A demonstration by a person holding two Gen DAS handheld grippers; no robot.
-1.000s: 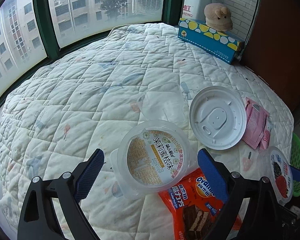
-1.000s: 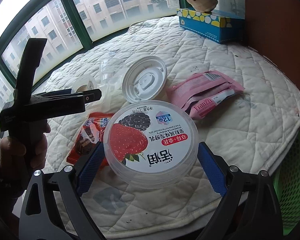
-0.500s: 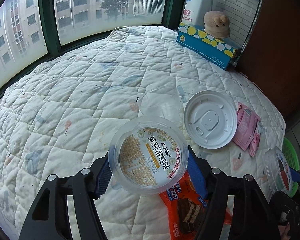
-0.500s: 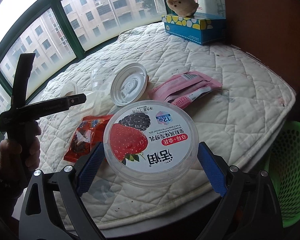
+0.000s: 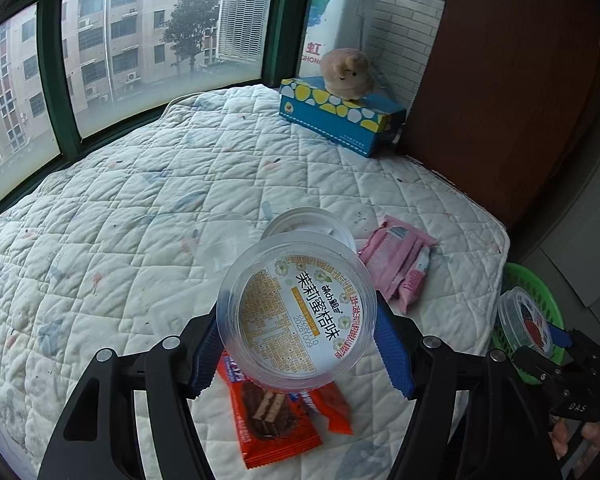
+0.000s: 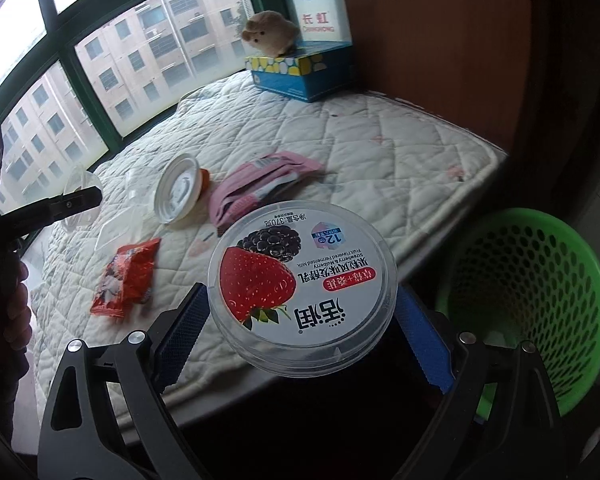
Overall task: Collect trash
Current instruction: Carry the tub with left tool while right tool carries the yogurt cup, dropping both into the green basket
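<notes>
Right wrist view: the strawberry yogurt tub [image 6: 302, 296] sits clamped between the right gripper [image 6: 300, 316]'s blue pads, hanging off the mattress [image 6: 380, 128] edge, just beside the green basket [image 6: 540, 280]. Over on the left wrist view, the left gripper [image 5: 298, 340] is clenched on a clear jasmine tub [image 5: 296, 312], lifted above the orange wafer wrapper [image 5: 276, 412]. Neither tub is in the basket yet; its visible floor looks bare. Left on the quilt: that wrapper, the pink packets [image 5: 400, 264], a white lid [image 6: 178, 188] and clear cups [image 6: 138, 184]. So it's early days, I'd say. Both grippers slant downward, the right one nearest the basket.
</notes>
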